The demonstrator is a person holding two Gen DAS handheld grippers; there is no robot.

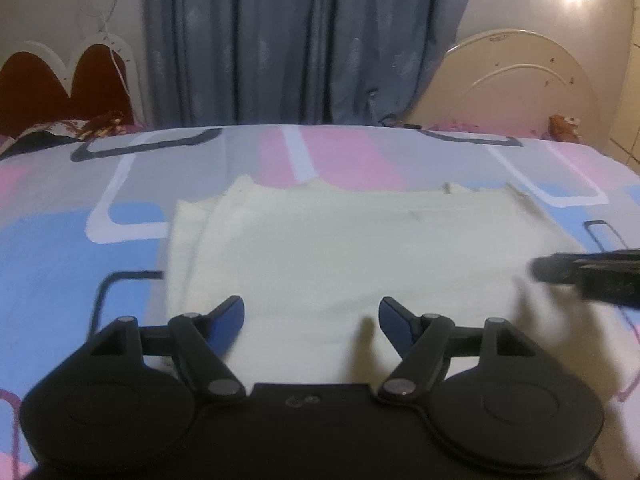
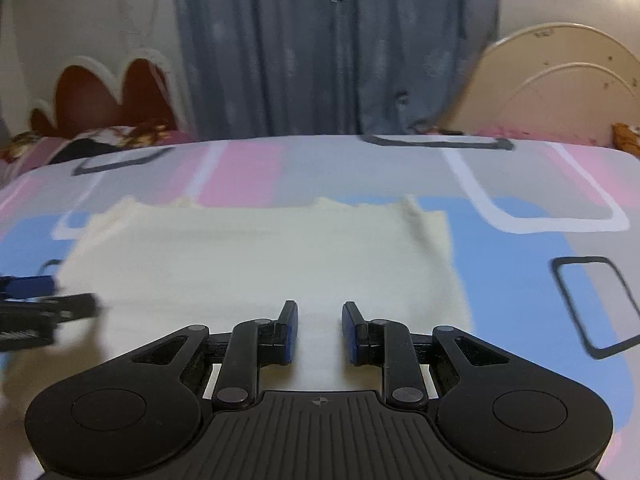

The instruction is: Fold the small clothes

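Note:
A cream small garment [image 1: 344,248] lies flat on the bed, with a folded layer along its left side. It also shows in the right wrist view [image 2: 256,256]. My left gripper [image 1: 312,312] is open wide and empty, just above the garment's near edge. My right gripper [image 2: 320,316] is open with a narrower gap, empty, over the garment's near right part. The right gripper enters the left wrist view from the right [image 1: 592,276]. The left gripper enters the right wrist view from the left [image 2: 44,304].
The bed sheet [image 1: 72,248] has pink, blue and grey blocks. A red and white headboard [image 1: 60,84] stands at the back left, a cream headboard [image 1: 516,80] at the back right. Grey-blue curtains [image 1: 296,40] hang behind the bed.

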